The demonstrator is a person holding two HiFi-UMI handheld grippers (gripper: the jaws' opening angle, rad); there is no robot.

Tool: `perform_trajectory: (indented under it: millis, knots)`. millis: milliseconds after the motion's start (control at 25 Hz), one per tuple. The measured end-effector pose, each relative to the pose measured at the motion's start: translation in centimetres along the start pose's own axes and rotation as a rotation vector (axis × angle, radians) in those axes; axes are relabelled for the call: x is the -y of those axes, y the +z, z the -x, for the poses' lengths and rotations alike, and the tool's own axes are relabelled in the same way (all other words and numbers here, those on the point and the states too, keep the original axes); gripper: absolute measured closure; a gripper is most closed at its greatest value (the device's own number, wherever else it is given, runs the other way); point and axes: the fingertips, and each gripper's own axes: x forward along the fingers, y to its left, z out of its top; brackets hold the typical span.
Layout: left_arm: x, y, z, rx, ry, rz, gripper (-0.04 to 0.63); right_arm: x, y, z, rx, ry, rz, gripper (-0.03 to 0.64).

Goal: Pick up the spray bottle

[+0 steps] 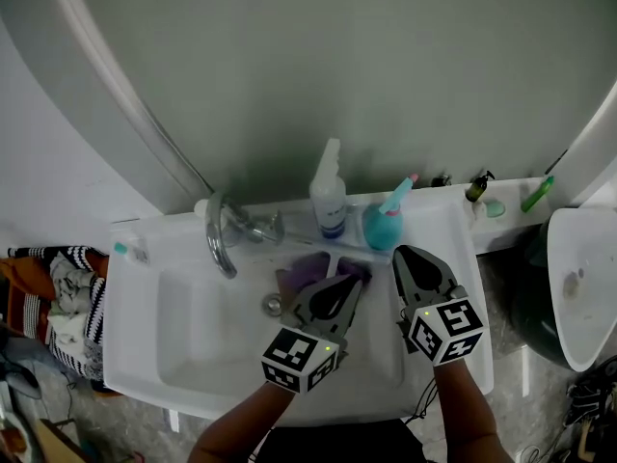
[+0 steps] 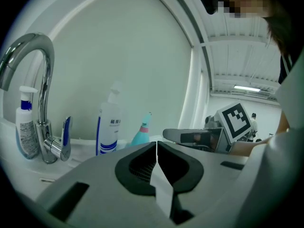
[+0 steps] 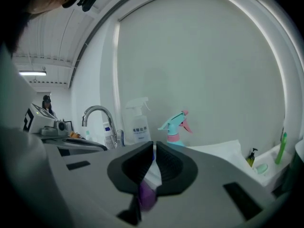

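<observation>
Two spray bottles stand on the ledge behind the sink: a white one with a blue label [image 1: 328, 201] [image 2: 108, 127] [image 3: 137, 122] and a teal one with a pink trigger [image 1: 384, 225] [image 2: 141, 132] [image 3: 175, 127]. My left gripper [image 1: 359, 280] [image 2: 156, 144] hovers over the basin, short of both bottles, jaws together with nothing between them. My right gripper [image 1: 405, 251] [image 3: 155, 145] is just in front of the teal bottle, apart from it, jaws shut. A purple cloth [image 1: 307, 268] lies in the basin under the left gripper; a bit of purple shows low between the right jaws.
A chrome faucet [image 1: 220, 234] [image 2: 33, 80] curves over the white sink [image 1: 193, 345], with a small blue-capped bottle [image 2: 26, 122] behind it. A dark little bottle [image 1: 476, 187] and a green item [image 1: 537, 194] sit at the ledge's right end. Striped clothes [image 1: 48, 297] lie left; another basin [image 1: 578, 287] stands right.
</observation>
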Motion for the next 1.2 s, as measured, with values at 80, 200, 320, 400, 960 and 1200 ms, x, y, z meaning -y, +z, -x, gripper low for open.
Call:
perform_trajectory:
  millis: [80,200,320,400,960,1200]
  knots:
    - [-0.3,0.1,-0.6,0.008,0.012,-0.004,0.584,0.4,0.0,-0.5,0.006,0.003,0.000,0.609]
    - [-0.7,0.2,-1.3,0.010,0.023,-0.001,0.584,0.9,0.2,-1.1,0.016,0.002,0.017,0.609]
    - [-1.1,0.2,-2.1,0.009,0.033,0.002,0.584,1.8,0.5,-1.8,0.023,-0.013,0.047,0.609]
    - [-1.5,0.1,-2.7,0.008,0.042,0.003,0.584,2.3,0.6,-2.4,0.029,-0.015,0.062,0.591]
    - [-3.9,-0.5,-4.4,-0.001,0.098,0.029,0.584,4.3,0.4,-7.3,0.003,0.013,0.181,0.395]
    - [-4.7,-0.6,-5.0,0.006,0.112,0.036,0.584,4.6,0.5,-9.2,0.005,0.000,0.242,0.387]
